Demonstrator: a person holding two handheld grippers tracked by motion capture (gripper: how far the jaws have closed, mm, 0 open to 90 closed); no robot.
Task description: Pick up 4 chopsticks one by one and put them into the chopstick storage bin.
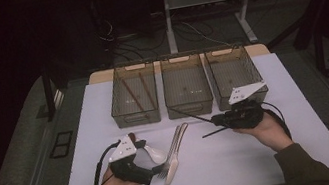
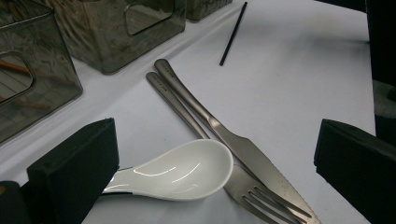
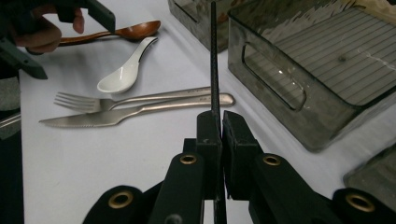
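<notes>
On the white table (image 1: 244,155), the right gripper (image 3: 221,122) is clamped on a black chopstick (image 3: 214,56), pinched between its fingers. The left gripper (image 2: 215,163) stands open around a white spoon (image 2: 182,170).

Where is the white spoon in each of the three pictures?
High view: the white spoon lies at lower left, beside the left gripper.
Left gripper view: bottom centre, its handle running toward the left jaw.
Right gripper view: upper left, below a wooden spoon.
Shared landmark: the fork and the knife lie side by side next to it.
</notes>
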